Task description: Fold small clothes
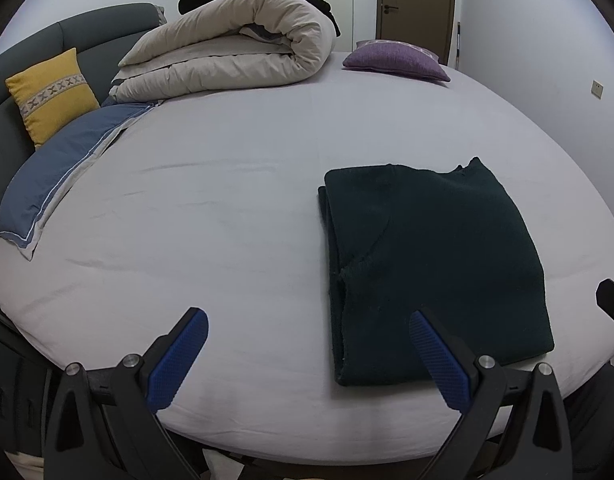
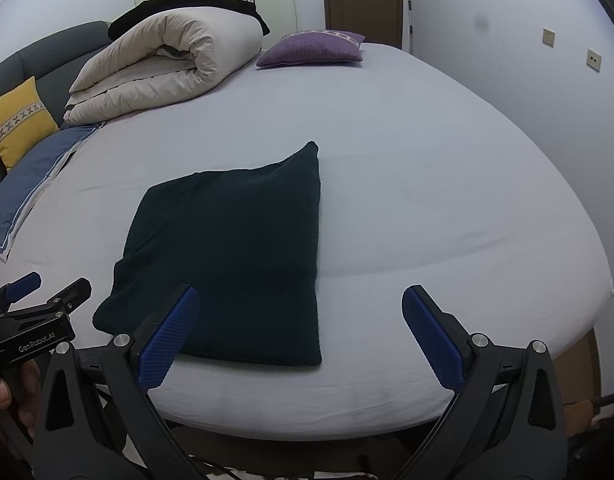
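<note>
A dark green garment [image 1: 431,264] lies folded into a flat rectangle on the light grey bed [image 1: 227,200], near the front edge. It also shows in the right wrist view [image 2: 235,256]. My left gripper [image 1: 309,320] is open and empty, held above the bed's front edge just left of the garment. My right gripper [image 2: 301,300] is open and empty, over the garment's near right corner. The left gripper also shows at the left edge of the right wrist view [image 2: 47,286].
A rolled beige duvet [image 1: 235,52] lies at the back of the bed with a purple cushion [image 1: 395,60] to its right. A blue pillow [image 1: 59,172] and a yellow cushion [image 1: 51,92] sit at the left by the grey headboard [image 1: 47,40].
</note>
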